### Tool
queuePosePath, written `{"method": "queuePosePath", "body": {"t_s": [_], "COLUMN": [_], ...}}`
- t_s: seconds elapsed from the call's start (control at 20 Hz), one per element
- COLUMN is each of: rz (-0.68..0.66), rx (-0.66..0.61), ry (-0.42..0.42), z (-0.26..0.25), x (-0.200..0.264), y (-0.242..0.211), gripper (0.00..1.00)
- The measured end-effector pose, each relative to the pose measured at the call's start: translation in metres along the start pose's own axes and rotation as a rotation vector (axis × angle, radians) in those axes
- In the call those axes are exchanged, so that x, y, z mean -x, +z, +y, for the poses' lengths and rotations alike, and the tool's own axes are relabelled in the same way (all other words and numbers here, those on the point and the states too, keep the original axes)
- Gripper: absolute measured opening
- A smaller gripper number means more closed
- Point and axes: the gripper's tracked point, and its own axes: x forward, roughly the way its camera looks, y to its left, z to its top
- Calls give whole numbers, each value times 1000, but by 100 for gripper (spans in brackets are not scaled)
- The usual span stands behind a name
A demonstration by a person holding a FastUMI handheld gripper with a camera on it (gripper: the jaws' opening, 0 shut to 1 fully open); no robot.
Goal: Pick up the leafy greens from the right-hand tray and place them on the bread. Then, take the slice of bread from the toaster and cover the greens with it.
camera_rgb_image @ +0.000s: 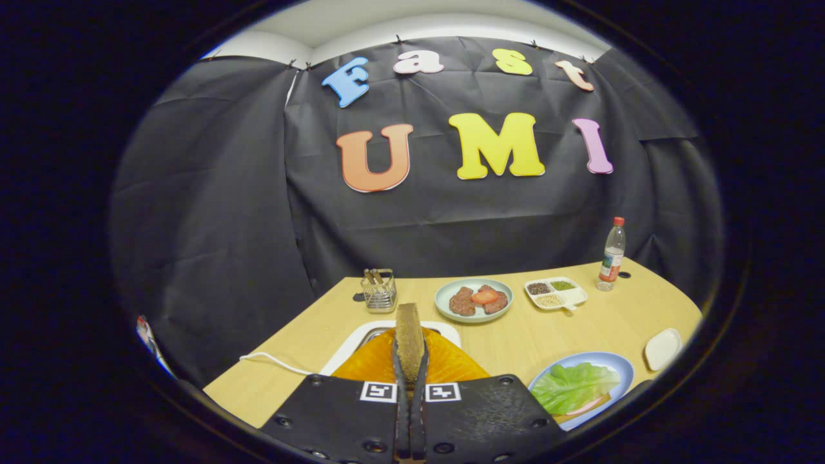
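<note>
Gripper (410,361) clenched on a slice of bread (409,341) standing upright between its fingers, toaster (361,338) just beyond, leafy greens (570,385) on a blue plate (619,364) to the right

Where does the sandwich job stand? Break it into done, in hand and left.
Done: the leafy greens already lie on the blue plate, with something pale under them that looks like bread. In hand: the gripper is shut on the slice of bread, held edge-on above the toaster. Left: carry that slice over and cover the greens.
</note>
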Motion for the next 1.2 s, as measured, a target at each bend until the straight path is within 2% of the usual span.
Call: {"method": "queuePosePath", "body": {"t_s": [0.35,0.55,0.75,1.0,1.2], "rz": [-120,-173,-168,-101,-26], "rx": [-104,-112,-96,-141,-209], "ry": [54,33,-30,-113,-103], "z": [-18,-55,-109,-174,-194], "x": [39,63,70,60,43], "y": [62,78,66,19,-22], "gripper": [1,1,1,1,1]}}
